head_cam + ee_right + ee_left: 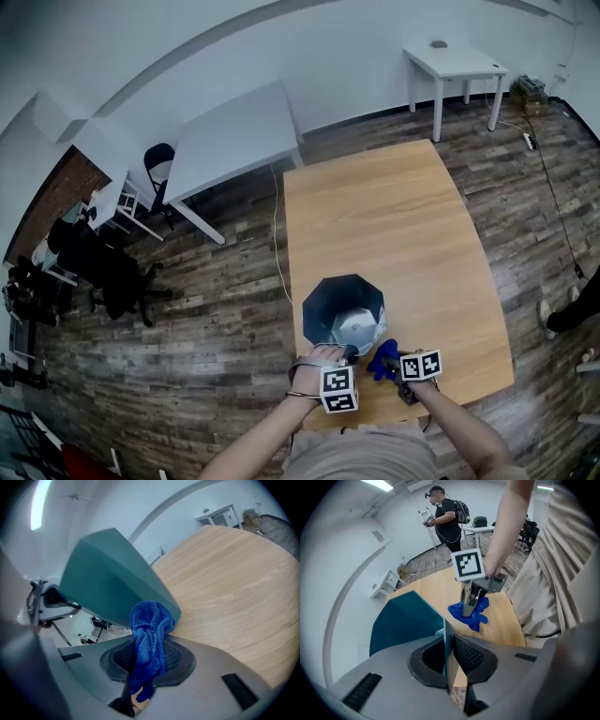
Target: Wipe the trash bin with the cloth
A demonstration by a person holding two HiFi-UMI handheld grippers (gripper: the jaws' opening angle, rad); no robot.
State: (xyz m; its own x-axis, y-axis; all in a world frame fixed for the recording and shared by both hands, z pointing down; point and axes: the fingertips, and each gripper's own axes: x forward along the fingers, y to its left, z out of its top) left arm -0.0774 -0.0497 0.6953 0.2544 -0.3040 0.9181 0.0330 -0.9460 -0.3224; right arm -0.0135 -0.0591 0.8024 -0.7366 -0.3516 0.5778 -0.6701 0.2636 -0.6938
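Note:
A dark teal, many-sided trash bin [343,311] stands on the near left part of a wooden table [394,216]. My left gripper [348,359] is shut on the bin's near rim. In the left gripper view the thin bin wall [405,620] runs between the jaws of the left gripper [449,660]. My right gripper [394,367] is just right of the bin and shut on a bunched blue cloth [382,359]. In the right gripper view the cloth [150,630] sticks out of the right gripper [147,660] and lies close against the bin's side [112,578].
The table's near edge [412,412] is right below both grippers. White tables [239,141] [455,61] and black chairs [157,169] stand on the wood floor beyond. A person [446,520] stands far off in the left gripper view.

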